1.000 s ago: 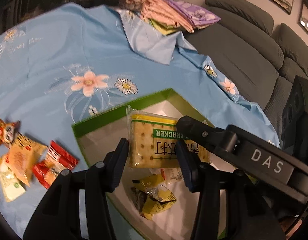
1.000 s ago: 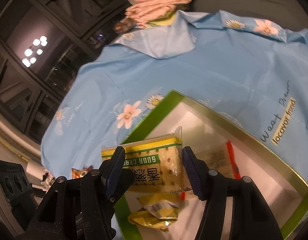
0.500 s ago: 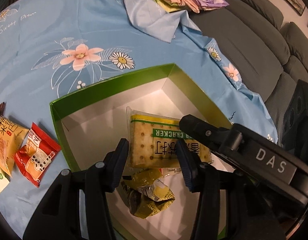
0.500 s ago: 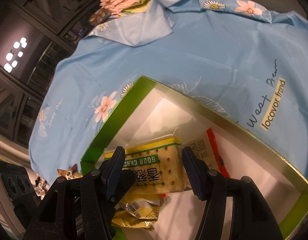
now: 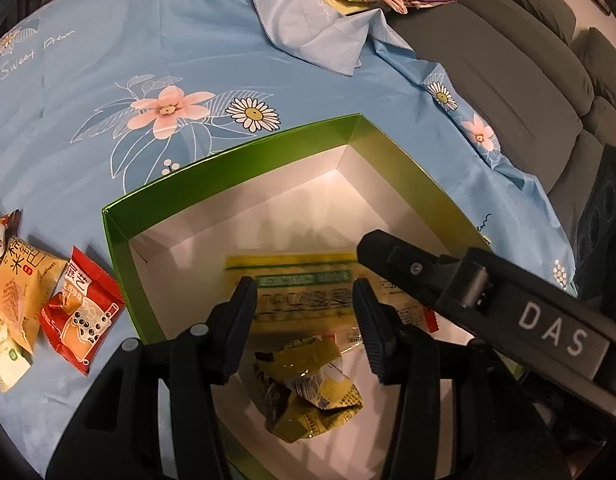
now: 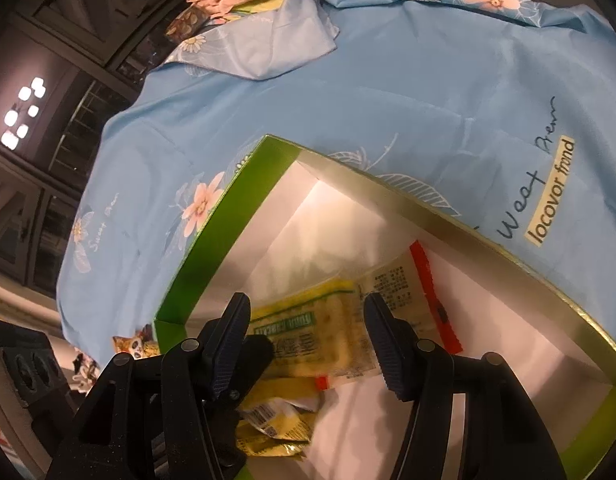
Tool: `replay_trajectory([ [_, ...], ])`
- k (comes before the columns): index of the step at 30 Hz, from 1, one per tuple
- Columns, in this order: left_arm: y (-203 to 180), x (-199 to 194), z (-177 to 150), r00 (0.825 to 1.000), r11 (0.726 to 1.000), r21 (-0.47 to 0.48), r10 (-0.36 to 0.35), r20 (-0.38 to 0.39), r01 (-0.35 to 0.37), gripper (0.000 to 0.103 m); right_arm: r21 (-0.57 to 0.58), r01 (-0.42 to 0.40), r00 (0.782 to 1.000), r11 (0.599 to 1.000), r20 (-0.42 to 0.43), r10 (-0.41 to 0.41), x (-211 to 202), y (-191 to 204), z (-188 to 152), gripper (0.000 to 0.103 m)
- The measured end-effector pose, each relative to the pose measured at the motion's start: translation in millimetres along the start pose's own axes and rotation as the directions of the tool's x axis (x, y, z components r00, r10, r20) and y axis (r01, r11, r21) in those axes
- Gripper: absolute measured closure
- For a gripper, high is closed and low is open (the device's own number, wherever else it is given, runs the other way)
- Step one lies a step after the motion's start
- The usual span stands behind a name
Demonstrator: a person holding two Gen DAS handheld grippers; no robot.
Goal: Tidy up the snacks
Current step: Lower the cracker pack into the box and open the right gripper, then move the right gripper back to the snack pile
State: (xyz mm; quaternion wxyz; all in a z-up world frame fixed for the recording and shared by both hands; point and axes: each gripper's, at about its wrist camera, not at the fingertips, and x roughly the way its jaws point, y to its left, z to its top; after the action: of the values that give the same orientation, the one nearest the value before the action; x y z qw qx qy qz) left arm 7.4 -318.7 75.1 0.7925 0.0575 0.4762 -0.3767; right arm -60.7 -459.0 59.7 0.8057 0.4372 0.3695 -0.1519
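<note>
Jaws apart; cracker packet (image 5: 300,300) lies inside green box (image 5: 120,224).

one green box (image 5: 236,184), two grippers, several snack packets.

Box far corner, 12 o'clock: the green box (image 5: 236,184) floor is bare, reachable from above.
Box near side, 6 o'clock: soda cracker pack (image 5: 304,300) and crumpled yellow wrappers (image 5: 312,396) cover the floor.
Cloth, 9 o'clock: loose snack packets (image 5: 80,312) crowd the blue tablecloth (image 5: 120,48).
Box, 3 o'clock: right gripper (image 5: 388,248) reaches across.

Both wrist cams look down, close, into box (image 5: 236,184) (image 6: 212,248).
</note>
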Motion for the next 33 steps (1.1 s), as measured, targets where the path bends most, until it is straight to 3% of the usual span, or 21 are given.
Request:
replay_trajectory([
  [7,4,-8,-1,0.999,0.999,-0.037,-0.04,0.012,0.04,0.047,-0.01,0.04,0.998,0.999,0.039,-0.04,-6,2,0,0.041],
  [12,4,-31,-5,0.996,0.998,-0.032,-0.05,0.08,0.053,0.033,-0.029,0.049,0.996,0.998,0.081,-0.046,-16,9,-2,0.041],
  [16,1,-48,-10,0.992,1.0,0.005,-0.023,0.127,0.022,0.026,-0.044,0.069,0.991,0.997,0.118,-0.064,-25,16,-4,0.04],
  [24,14,-79,-17,0.978,1.0,-0.012,-0.016,0.209,0.019,0.017,-0.068,0.129,0.973,0.989,0.199,-0.113,-38,27,-7,0.023],
  [27,26,-95,-27,0.968,0.999,-0.052,0.007,0.249,0.006,0.007,-0.088,0.142,0.97,0.986,0.209,-0.121,-39,33,-7,0.022],
  [33,66,-131,-55,0.946,0.984,-0.162,0.116,0.302,-0.069,0.004,-0.159,0.136,0.971,0.978,0.217,-0.1,-39,54,-18,0.021],
])
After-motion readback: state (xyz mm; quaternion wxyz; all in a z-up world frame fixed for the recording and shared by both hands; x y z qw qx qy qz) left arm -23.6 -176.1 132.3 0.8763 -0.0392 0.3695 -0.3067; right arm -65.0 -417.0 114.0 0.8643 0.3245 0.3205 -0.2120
